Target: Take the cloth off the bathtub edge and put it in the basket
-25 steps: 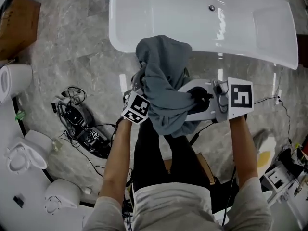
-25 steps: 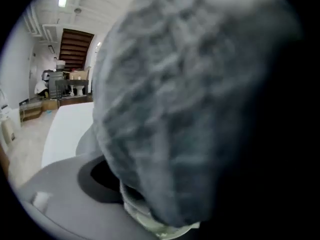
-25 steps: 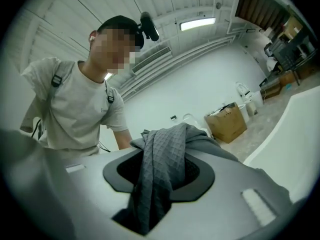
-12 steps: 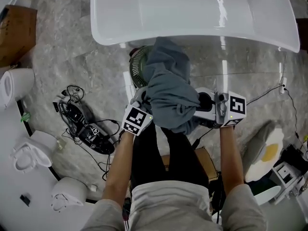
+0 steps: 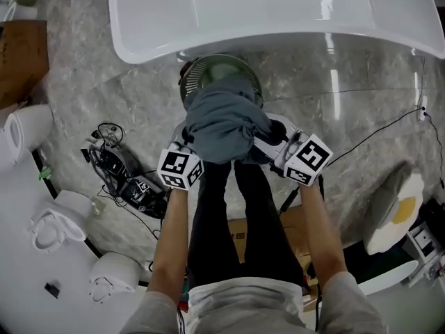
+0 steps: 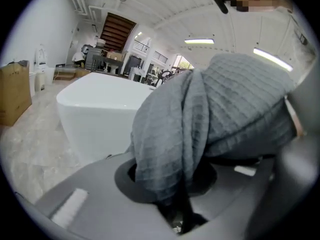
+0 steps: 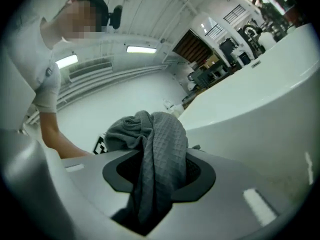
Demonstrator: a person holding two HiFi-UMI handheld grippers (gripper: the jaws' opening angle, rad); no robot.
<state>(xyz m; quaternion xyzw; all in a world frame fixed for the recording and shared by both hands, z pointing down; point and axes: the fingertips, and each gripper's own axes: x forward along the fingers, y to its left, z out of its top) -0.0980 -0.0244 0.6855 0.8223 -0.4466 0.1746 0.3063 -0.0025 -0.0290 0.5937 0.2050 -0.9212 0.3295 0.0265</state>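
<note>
A grey waffle-weave cloth (image 5: 221,124) hangs bunched between my two grippers, just in front of the white bathtub (image 5: 278,12). It sits partly over a round green basket with a dark rim (image 5: 208,75) standing on the floor by the tub. My left gripper (image 5: 197,146) is shut on the cloth (image 6: 225,114); a fold runs down into its jaws (image 6: 175,204). My right gripper (image 5: 274,148) is also shut on the cloth (image 7: 160,149), which drops between its jaws (image 7: 150,204). The cloth hides both sets of fingertips in the head view.
A tangle of black cables and devices (image 5: 122,179) lies on the marble floor to the left. White toilets (image 5: 49,228) stand at the left edge, with a cardboard box (image 5: 21,61) beyond. A thin cable (image 5: 375,134) crosses the floor on the right.
The cloth has come off the tub edge and been drawn back and lower, bunched between both grippers. The basket, hidden a second ago, now shows below the tub rim.
</note>
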